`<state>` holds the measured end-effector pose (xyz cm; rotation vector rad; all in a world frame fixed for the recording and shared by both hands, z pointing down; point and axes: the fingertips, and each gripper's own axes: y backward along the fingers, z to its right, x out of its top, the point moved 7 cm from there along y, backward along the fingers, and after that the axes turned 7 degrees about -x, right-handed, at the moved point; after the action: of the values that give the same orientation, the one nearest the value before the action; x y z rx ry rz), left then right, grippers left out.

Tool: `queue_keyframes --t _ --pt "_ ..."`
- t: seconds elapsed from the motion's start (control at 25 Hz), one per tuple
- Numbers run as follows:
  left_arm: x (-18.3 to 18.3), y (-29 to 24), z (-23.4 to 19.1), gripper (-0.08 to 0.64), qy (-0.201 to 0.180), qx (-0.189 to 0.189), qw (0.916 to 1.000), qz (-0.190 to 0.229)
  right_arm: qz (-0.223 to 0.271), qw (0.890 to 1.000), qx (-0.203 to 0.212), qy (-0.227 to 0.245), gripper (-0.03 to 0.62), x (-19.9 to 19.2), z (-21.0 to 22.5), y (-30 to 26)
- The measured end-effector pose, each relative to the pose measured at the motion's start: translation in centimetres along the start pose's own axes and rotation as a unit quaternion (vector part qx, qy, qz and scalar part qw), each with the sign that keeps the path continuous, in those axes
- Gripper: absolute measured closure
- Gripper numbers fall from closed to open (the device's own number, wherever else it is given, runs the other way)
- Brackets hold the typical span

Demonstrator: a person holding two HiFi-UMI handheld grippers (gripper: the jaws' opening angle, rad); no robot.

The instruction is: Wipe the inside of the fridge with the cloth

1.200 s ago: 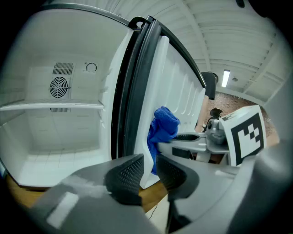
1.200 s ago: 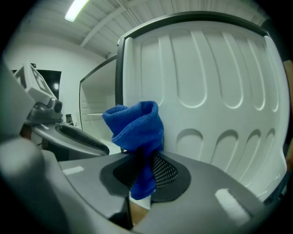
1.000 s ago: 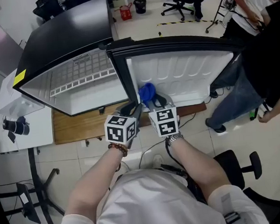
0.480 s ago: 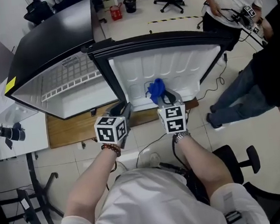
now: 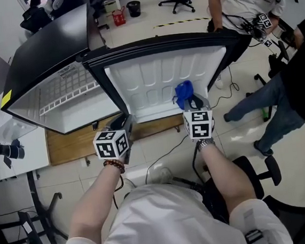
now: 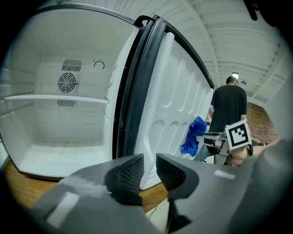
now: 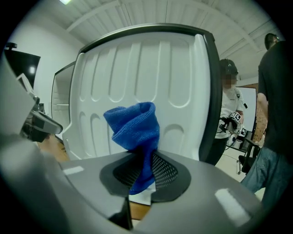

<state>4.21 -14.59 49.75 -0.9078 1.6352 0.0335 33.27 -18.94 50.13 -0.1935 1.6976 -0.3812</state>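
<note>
The small fridge (image 5: 44, 54) stands open, its white inside (image 6: 59, 114) with one shelf (image 6: 55, 97) showing in the left gripper view. The door's white ribbed inner face (image 5: 154, 83) faces me. My right gripper (image 5: 191, 103) is shut on a blue cloth (image 5: 183, 92), which bunches up above the jaws (image 7: 135, 125) close to the right part of that door face (image 7: 137, 64). My left gripper (image 5: 123, 122) hovers low by the door's hinge side (image 6: 137, 91), jaws slightly apart and nothing between them (image 6: 149, 170). It also sees the cloth (image 6: 194, 135).
The fridge sits on a wooden board (image 5: 69, 145). Left of it a white table (image 5: 16, 158) carries a black device. People (image 5: 243, 0) stand at the right behind the door. An office chair (image 5: 267, 174) is beside my right arm, and a cable (image 5: 166, 149) lies on the floor.
The right gripper has carried the blue cloth to the right across the door's inner face, from near the hinge side to its right part. The left gripper has kept its place.
</note>
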Motion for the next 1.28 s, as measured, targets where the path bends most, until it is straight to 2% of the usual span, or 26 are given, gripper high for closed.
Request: queue_keyframes --t 0.44,0.72,0.96,1.12,1.28 --pt "-0.3 -0.3 0.9 0.482 0.0 0.006 1.0 0.004 -0.016 0.999 -0.048 -0.01 0.535 -0.6 4.2 0.5" --pt "-0.2 -0.1 1.2 0.482 0.0 0.013 0.9999 0.006 -0.008 0.999 -0.048 -0.022 0.535 -0.3 5.2 1.3" --pt "-0.7 0.2 1.2 0.482 0.001 0.013 0.9999 0.008 0.036 0.999 0.004 -0.027 0.535 2.3 2.8 4.3" --pt "-0.9 0.5 0.9 0.482 0.003 0.013 0.9999 0.009 0.056 0.996 0.065 -0.019 0.535 3.8 -1.1 6.3" --pt "-1.2 1.0 0.5 0.482 0.005 0.015 0.9998 0.01 0.052 0.991 0.124 -0.006 0.535 3.9 -6.0 6.9"
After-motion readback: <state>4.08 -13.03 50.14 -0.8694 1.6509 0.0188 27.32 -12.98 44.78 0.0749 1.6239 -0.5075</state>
